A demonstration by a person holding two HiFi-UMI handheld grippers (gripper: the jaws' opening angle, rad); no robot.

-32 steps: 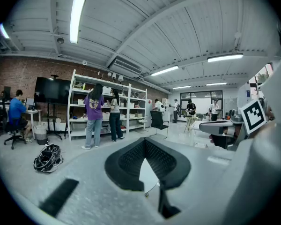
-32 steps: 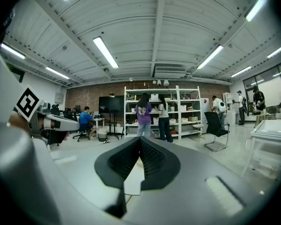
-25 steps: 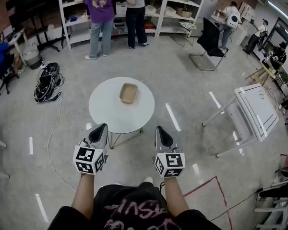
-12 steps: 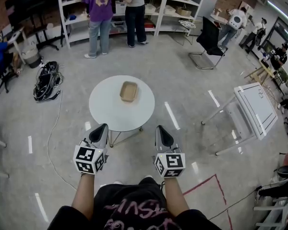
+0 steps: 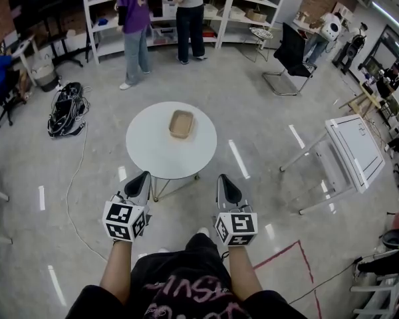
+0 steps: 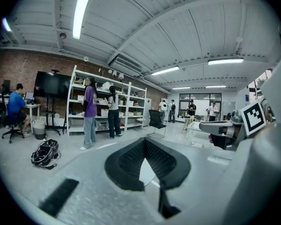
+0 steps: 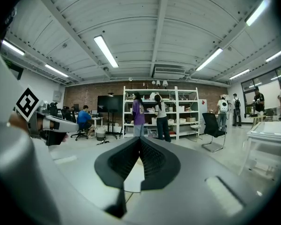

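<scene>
Both grippers are held side by side, low in the head view, above a grey floor. The left gripper (image 5: 139, 183) and the right gripper (image 5: 226, 186) are shut, with nothing between their black pads. Each points toward a round white table (image 5: 153, 148) a short way ahead, apart from both. A shallow tan tray (image 5: 181, 123) lies on that table, right of its middle. In the left gripper view the left gripper's (image 6: 144, 142) pads meet at their tips, and a bit of the white table (image 6: 147, 173) shows through the gap below. The right gripper (image 7: 139, 140) looks the same.
Two people (image 5: 134, 18) stand at white shelves (image 5: 100, 12) beyond the table. A black bundle of cables (image 5: 66, 108) lies on the floor at left. A black chair (image 5: 289, 52) and a white folding table (image 5: 352, 148) stand at right. Red tape (image 5: 286, 254) marks the floor.
The person in purple has stepped and turned to the left at the shelves. The table has shifted slightly in the head view. Both grippers stay shut and level.
</scene>
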